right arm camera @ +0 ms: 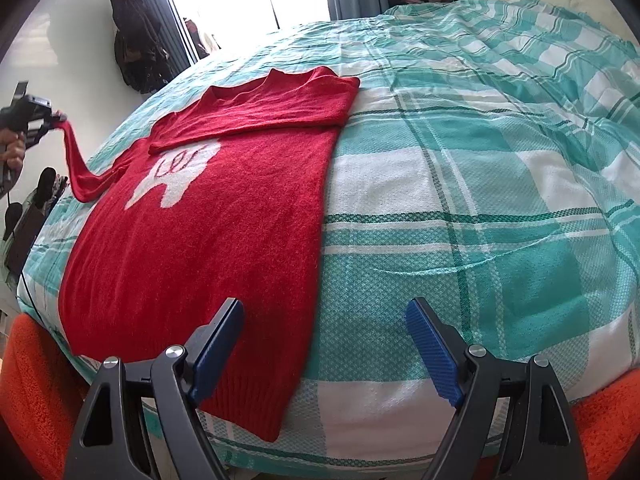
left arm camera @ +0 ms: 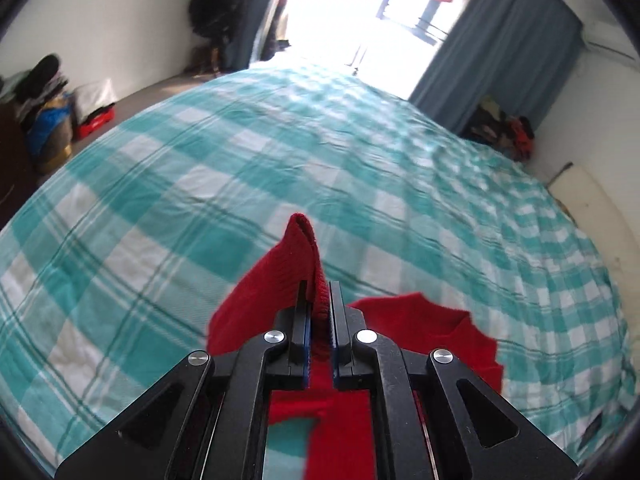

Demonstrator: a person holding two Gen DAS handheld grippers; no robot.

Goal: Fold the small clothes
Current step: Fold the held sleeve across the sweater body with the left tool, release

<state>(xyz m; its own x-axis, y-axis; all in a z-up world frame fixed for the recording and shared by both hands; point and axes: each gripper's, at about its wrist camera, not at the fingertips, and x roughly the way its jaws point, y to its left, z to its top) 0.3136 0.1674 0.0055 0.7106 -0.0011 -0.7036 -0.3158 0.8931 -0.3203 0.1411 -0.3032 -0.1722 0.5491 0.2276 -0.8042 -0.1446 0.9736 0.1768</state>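
A small red sweater (right arm camera: 208,220) with a white figure on the chest lies flat on the teal checked bedspread (right arm camera: 480,184). Its right sleeve (right arm camera: 264,114) is folded across the chest. My left gripper (left arm camera: 319,304) is shut on the cuff of the left sleeve (left arm camera: 298,256) and holds it lifted off the bed; it shows at the far left of the right wrist view (right arm camera: 52,120), with the sleeve (right arm camera: 78,168) hanging from it. My right gripper (right arm camera: 324,320) is open and empty, above the sweater's hem near the bed's front edge.
Orange fuzzy fabric (right arm camera: 28,392) lies at the bed's near edge. A bright doorway with blue-grey curtains (left arm camera: 492,52) is beyond the bed. Dark clothes hang on the wall (right arm camera: 136,48). Clutter piles sit on the floor at the left (left arm camera: 48,120) and in the right corner (left arm camera: 508,128).
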